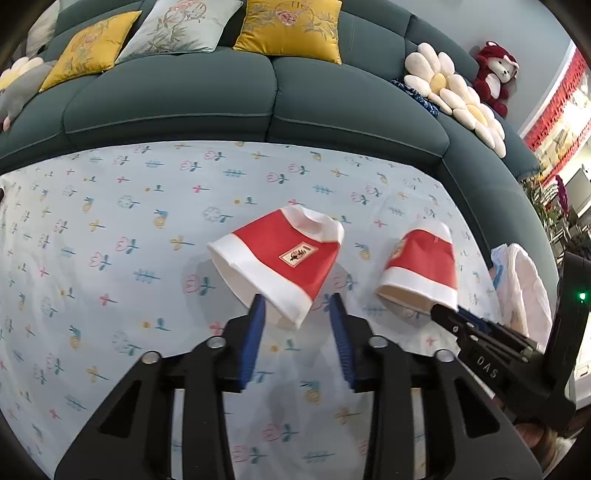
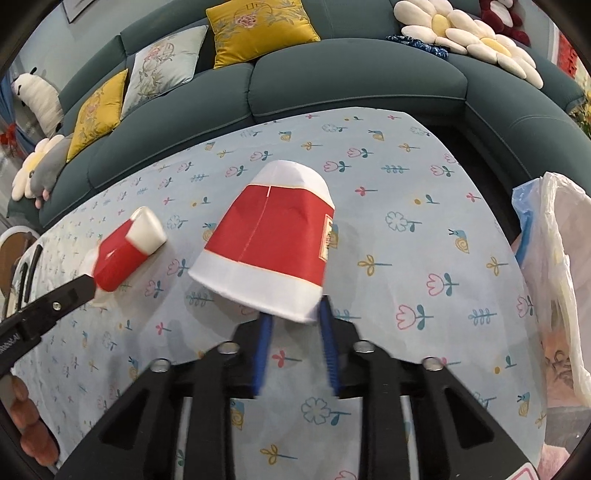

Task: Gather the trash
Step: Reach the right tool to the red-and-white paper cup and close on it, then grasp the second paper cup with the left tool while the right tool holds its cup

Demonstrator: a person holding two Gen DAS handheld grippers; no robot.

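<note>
Red-and-white paper cups, both crushed: my left gripper pinches one cup, my right gripper clamps the other cup; plastic bag sits right.

R gripper reaches over the table w/ floral cloth; its blue fingertips pinch the rim of a crushed red-and-white paper cup, mouth toward the camera, near the table's middle. Toward the left edge, the L gripper clamps a second, flattened red-and-white cup. A white plastic bag hangs at the right edge. Beyond the far edge: teal sofa, yellow cushions, daisy pillows.
</note>
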